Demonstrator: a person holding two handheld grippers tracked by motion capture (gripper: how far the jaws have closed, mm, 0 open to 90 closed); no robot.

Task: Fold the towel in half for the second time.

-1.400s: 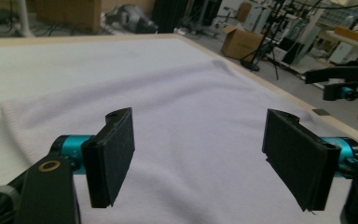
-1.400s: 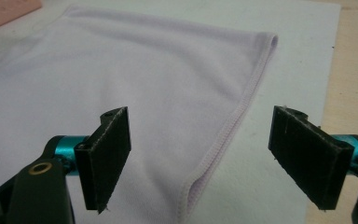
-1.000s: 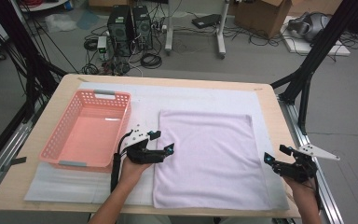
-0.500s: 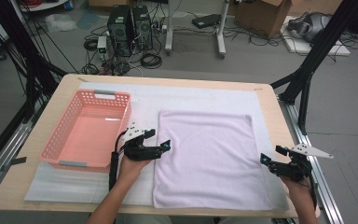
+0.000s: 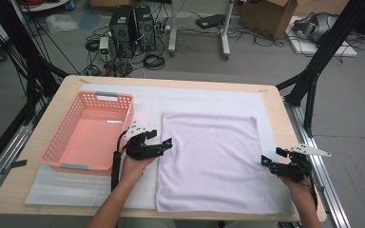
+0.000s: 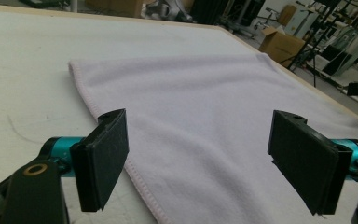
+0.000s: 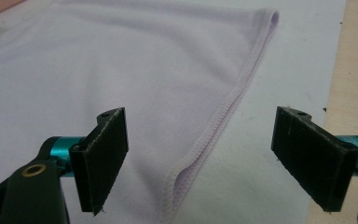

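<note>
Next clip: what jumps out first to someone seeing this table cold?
A pale lilac towel lies spread flat on the white mat at centre. An open gripper flanks it at each side edge: the left gripper and the right gripper, holding nothing. A pink plastic basket sits empty at the left.

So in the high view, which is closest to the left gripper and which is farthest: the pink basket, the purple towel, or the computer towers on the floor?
From the left gripper:
1. Purple towel: its left edge lies right at the open jaws.
2. Pink basket: just beyond the gripper's other side, on the table's left.
3. Computer towers: on the floor past the table's far edge.

Towel and basket are nearly a tie.
</note>
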